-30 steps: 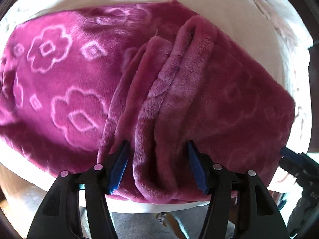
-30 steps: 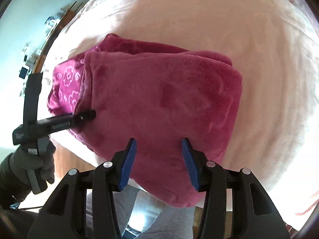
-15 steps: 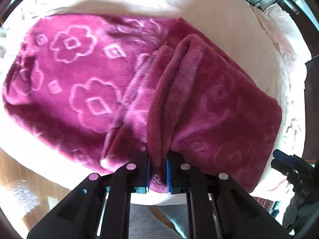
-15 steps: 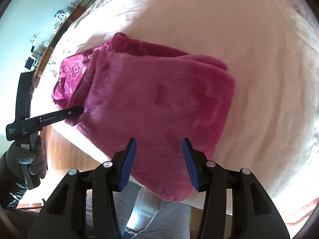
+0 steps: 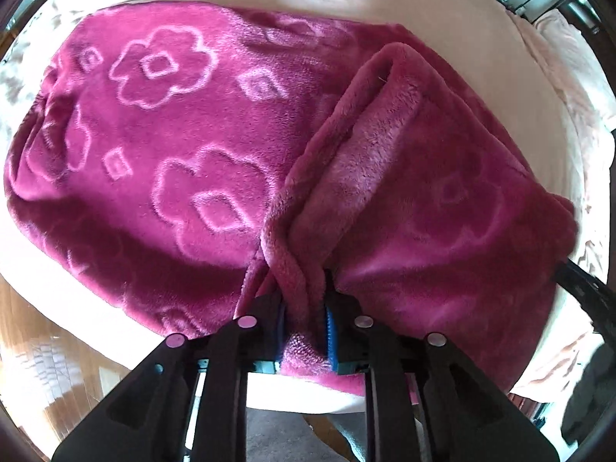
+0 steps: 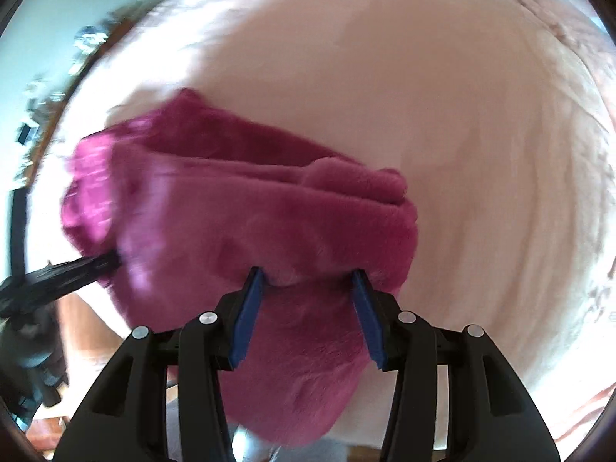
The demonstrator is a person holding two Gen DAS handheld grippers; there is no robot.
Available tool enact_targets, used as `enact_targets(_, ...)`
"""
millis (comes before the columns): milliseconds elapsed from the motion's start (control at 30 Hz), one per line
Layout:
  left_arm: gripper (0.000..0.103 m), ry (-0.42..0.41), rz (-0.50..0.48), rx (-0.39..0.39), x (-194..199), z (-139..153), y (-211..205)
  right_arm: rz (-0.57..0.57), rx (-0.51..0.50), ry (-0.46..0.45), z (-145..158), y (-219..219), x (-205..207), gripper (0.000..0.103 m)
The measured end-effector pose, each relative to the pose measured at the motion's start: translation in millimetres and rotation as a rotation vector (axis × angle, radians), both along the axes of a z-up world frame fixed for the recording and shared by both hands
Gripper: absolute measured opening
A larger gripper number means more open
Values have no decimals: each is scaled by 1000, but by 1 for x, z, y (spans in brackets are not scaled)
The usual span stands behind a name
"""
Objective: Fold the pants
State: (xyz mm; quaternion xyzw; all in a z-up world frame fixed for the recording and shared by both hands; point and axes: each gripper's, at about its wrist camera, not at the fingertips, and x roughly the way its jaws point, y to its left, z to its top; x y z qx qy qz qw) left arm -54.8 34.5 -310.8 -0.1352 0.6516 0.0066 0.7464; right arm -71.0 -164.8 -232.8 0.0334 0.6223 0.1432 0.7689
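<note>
Magenta fleece pants [image 5: 184, 146] with a pale flower print lie folded on a cream bed. My left gripper [image 5: 304, 304] stands at their near edge with a thick rolled fold bunched between its blue pads; the pads press on it while the jaws are opening slightly. In the right wrist view the pants [image 6: 269, 223] show their plain side. My right gripper [image 6: 306, 275] is open, and its tips dent the fleece near the right-hand corner. The left gripper [image 6: 77, 269] shows there as a black bar at the pants' left edge.
The cream bed cover [image 6: 442, 96] spreads wide beyond and to the right of the pants. Wooden floor [image 5: 50, 346] shows past the bed's near edge. A shelf with small items [image 6: 57, 77] lines the wall at far left. The right gripper [image 5: 585, 292] appears at the right edge.
The left jaws went from wide open around the fold to closed on it, and the fold is drawn together. The right gripper sank onto the pants, toward their right corner.
</note>
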Motion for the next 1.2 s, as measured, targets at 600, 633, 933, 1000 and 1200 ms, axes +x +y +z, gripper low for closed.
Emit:
enact_targets(600, 59, 15, -13, -43, 5, 2, 47, -9, 5, -78, 47, 25, 11, 48)
enact_targets(633, 59, 16, -12, -46, 6, 2, 49, 3, 14, -81, 48, 32, 16, 48)
enact_targets(933, 66, 23, -37, -72, 14, 4, 63, 50, -84, -6, -6, 74, 45, 48)
enact_targets(1000, 66, 13, -41, -77, 13, 8, 70, 56, -97, -11, -4, 78, 45, 48)
enact_targets(1200, 66, -8, -36, -45, 11, 21, 101, 43, -51, -19, 20, 91, 31, 49)
